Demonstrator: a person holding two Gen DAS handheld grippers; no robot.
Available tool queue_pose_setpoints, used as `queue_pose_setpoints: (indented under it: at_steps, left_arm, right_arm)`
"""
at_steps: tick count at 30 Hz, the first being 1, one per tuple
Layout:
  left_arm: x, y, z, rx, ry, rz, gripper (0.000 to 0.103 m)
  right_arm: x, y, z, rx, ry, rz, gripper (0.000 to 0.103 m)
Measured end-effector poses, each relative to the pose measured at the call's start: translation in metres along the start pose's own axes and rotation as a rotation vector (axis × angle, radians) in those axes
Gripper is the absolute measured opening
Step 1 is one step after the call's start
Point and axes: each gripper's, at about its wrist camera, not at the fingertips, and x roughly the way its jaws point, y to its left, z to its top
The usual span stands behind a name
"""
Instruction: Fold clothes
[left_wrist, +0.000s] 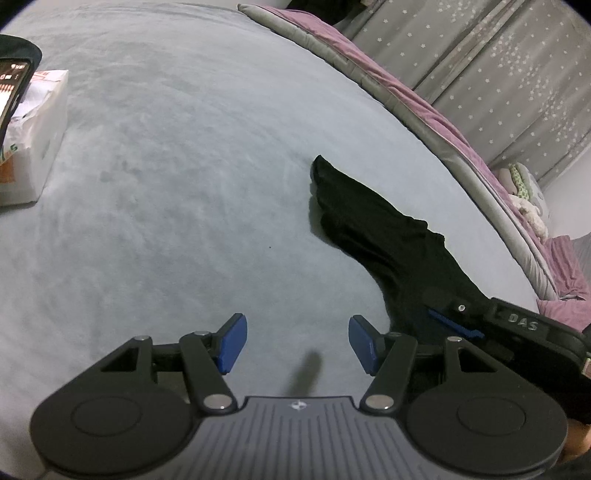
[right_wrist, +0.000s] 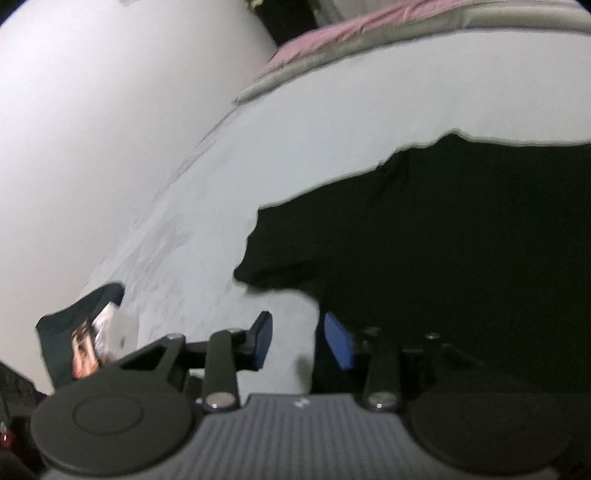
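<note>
Spread wide over the pale grey bedsheet (left_wrist: 166, 166), the left gripper (left_wrist: 297, 343) waits; the right gripper (right_wrist: 297, 341), also spread, nears the crumpled black garment (right_wrist: 443, 240) just ahead-right, apparently to seize an edge.

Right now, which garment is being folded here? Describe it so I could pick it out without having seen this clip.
Start from the pale grey bed surface that fills the left wrist view. On its right side, below the pink and grey quilt along the far edge, lies a black garment, rumpled and tapering to a point. It is the only dark cloth on the bed; the white package sits far left.
</note>
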Motion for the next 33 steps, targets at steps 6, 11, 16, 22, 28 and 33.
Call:
queue_pose_setpoints:
  at_steps: [6, 11, 16, 22, 28, 33]
  left_arm:
    - [0.002, -0.003, -0.001, 0.005, -0.005, -0.003, 0.06]
    - [0.0, -0.004, -0.001, 0.008, -0.017, -0.009, 0.06]
    - [-0.001, -0.006, -0.004, 0.007, -0.013, -0.017, 0.06]
    - [-0.005, -0.005, -0.003, -0.008, -0.016, -0.016, 0.06]
    - [-0.004, -0.005, -0.004, -0.007, -0.017, -0.011, 0.06]
    - [-0.004, -0.005, -0.004, -0.005, -0.01, -0.018, 0.06]
  right_arm:
    - [0.022, 0.002, -0.012, -0.043, 0.043, -0.08, 0.015]
    - [0.013, 0.016, -0.02, -0.051, 0.063, 0.013, 0.016]
    - [-0.024, 0.011, -0.031, -0.039, 0.051, -0.015, 0.019]
    - [-0.056, 0.026, -0.08, -0.1, 0.117, -0.034, 0.025]
    - [-0.069, 0.077, -0.11, -0.277, 0.089, -0.073, 0.026]
    - [-0.055, 0.094, -0.126, -0.34, 0.117, -0.109, 0.025]
